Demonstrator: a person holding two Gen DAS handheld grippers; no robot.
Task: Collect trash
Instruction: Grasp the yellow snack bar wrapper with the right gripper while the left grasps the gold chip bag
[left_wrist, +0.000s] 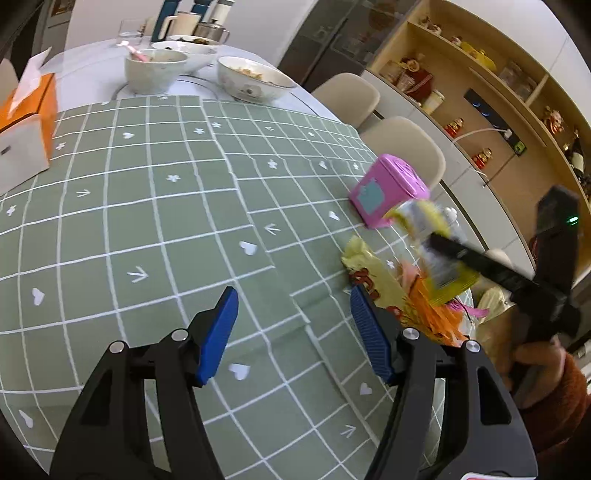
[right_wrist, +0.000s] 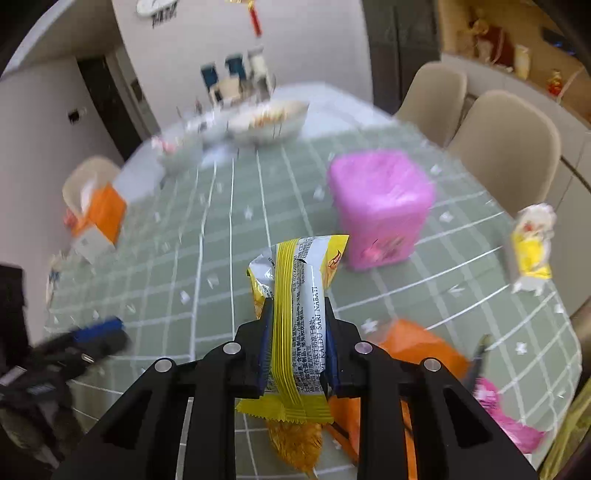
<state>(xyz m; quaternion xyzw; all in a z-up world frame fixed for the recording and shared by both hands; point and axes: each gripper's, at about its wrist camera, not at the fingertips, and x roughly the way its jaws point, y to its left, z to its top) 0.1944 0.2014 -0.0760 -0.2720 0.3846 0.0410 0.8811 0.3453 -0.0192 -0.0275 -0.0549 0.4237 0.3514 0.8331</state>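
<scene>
Pinching yellow wafer wrapper (right_wrist: 299, 314) lengthwise: right tongs (right_wrist: 299, 347) | left tongs (left_wrist: 295, 332) spread, empty | wrapper pile (left_wrist: 406, 295) at worktop's (left_wrist: 147, 221) right edge, nearer right tongs

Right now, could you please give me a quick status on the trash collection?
Right hand-held gripper shut on yellow snack wrapper. Left hand-held gripper open, empty. More wrappers by pink bin.

The green checked surface (left_wrist: 147, 221) lies bare ahead of the left claw (left_wrist: 295, 332); on its right wrappers (left_wrist: 373, 280) and a pink box (left_wrist: 388, 188) crowd the edge, bowls (left_wrist: 155, 70) stand far off.
</scene>
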